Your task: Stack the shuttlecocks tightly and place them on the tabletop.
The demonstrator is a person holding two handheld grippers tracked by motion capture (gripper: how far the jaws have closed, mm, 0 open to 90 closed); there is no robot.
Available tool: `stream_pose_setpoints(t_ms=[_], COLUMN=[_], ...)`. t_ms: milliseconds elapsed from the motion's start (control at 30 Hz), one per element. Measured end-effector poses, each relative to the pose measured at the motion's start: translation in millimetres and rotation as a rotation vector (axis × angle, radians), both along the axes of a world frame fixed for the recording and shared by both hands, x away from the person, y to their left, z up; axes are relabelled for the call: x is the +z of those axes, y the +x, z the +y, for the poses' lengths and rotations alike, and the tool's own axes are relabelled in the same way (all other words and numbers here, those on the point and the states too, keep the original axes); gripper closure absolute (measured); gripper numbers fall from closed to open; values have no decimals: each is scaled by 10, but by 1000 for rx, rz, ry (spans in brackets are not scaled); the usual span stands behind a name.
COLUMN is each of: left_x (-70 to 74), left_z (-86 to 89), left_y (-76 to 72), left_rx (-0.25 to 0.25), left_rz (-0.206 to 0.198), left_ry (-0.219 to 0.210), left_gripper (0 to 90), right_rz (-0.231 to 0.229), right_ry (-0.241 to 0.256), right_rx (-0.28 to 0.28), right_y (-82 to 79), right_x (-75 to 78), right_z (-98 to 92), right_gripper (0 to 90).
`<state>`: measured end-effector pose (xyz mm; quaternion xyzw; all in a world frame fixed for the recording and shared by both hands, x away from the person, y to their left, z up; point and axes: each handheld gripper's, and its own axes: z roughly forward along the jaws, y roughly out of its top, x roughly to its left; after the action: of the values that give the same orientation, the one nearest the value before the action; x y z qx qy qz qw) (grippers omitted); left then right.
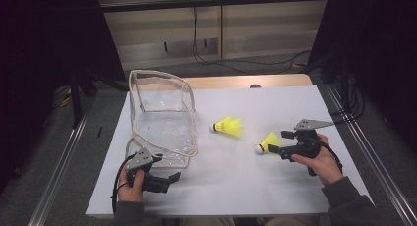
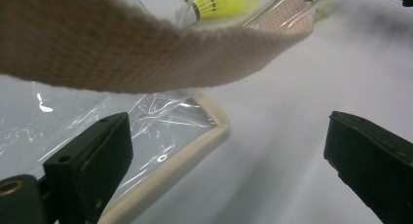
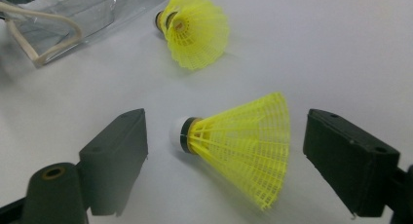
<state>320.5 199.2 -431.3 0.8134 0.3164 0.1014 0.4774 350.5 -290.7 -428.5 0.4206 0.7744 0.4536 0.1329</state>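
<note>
In the high view, the clear zip bag (image 1: 162, 119) with beige trim stands open at centre left of the white surface (image 1: 275, 186). The left gripper (image 1: 173, 178) sits at lower left, just below the bag's front edge. One yellow shuttlecock (image 1: 228, 127) lies mid-frame; a second shuttlecock (image 1: 268, 143) lies right of centre, at the tips of the right gripper (image 1: 278, 143).

In the left gripper view, the jaws stand wide with nothing between them; the bag's beige strap (image 2: 146, 48) crosses the top, and its trimmed corner (image 2: 214, 124) lies ahead.

In the right gripper view, the jaws stand wide on either side of the near shuttlecock (image 3: 238, 146), cork at left, skirt at right. Closing on the flared skirt could crush the mesh or squirt the light shuttlecock out sideways; a grip nearer the cork looks safer.
</note>
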Motion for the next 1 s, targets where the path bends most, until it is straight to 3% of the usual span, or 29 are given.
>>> stream_pose_setpoints(t_ms=[167, 567, 1000], left_x=[2, 1, 3], left_z=[-1, -3, 6], left_y=[-2, -4, -4], left_rx=[1, -2, 3], left_rz=[-1, 1, 1], left_ry=[-1, 1, 2], left_gripper=[38, 38, 38], right_rz=[13, 26, 39], right_ry=[-5, -42, -60], right_rx=[3, 50, 72], right_y=[-5, -5, -7], right_x=[-28, -91, -137], right_z=[6, 35, 64], right_gripper=[149, 362, 483])
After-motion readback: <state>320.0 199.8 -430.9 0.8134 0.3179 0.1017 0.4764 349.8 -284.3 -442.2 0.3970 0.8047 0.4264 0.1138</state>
